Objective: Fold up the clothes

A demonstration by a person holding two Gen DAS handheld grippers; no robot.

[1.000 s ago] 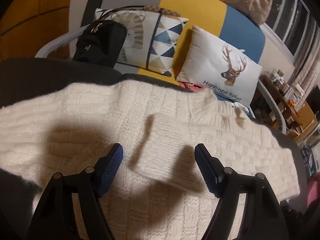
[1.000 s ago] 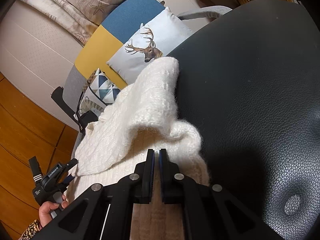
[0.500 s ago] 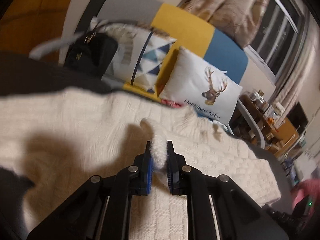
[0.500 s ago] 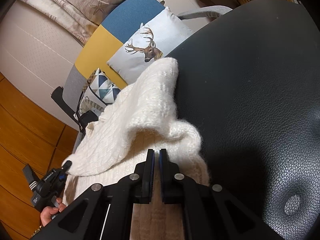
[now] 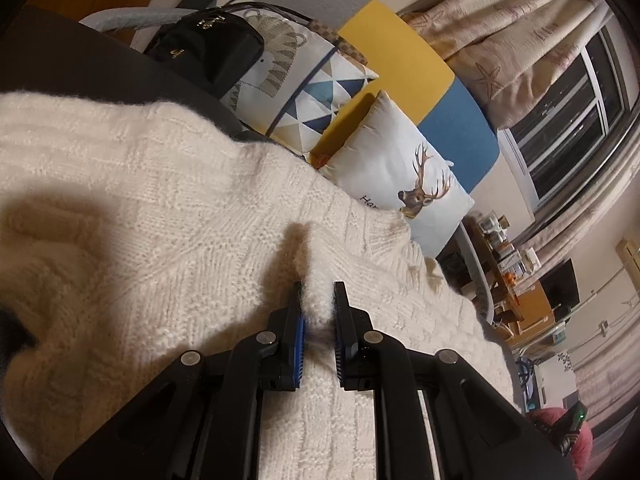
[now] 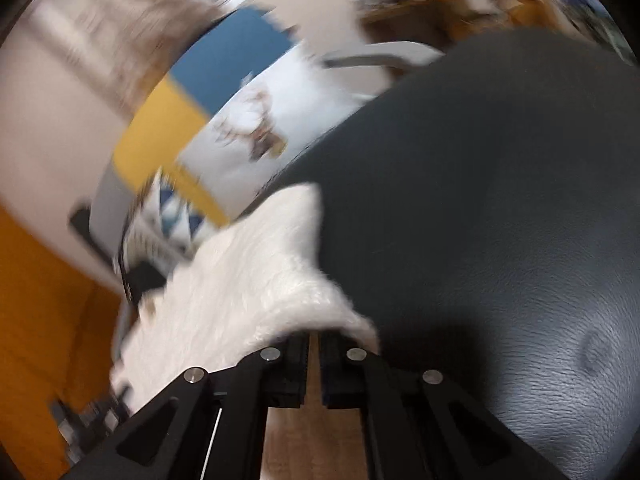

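A cream knitted sweater lies spread over a black leather seat. In the left wrist view my left gripper is shut on a pinched-up fold of the sweater, with fuzzy knit showing between its blue pads. The right wrist view is blurred by motion. There my right gripper is shut on the sweater's edge, which hangs lifted above the seat; the fingertips are hidden under the knit.
A sofa with yellow and blue panels stands behind, with a deer cushion, a triangle-pattern cushion and a black bag. Curtains and a window are at the right. A cluttered side table stands beyond the seat.
My left gripper went from wide open over the sweater to shut on a fold, then rolled and shifted. My right gripper lifted its sweater edge and moved, blurring its view.
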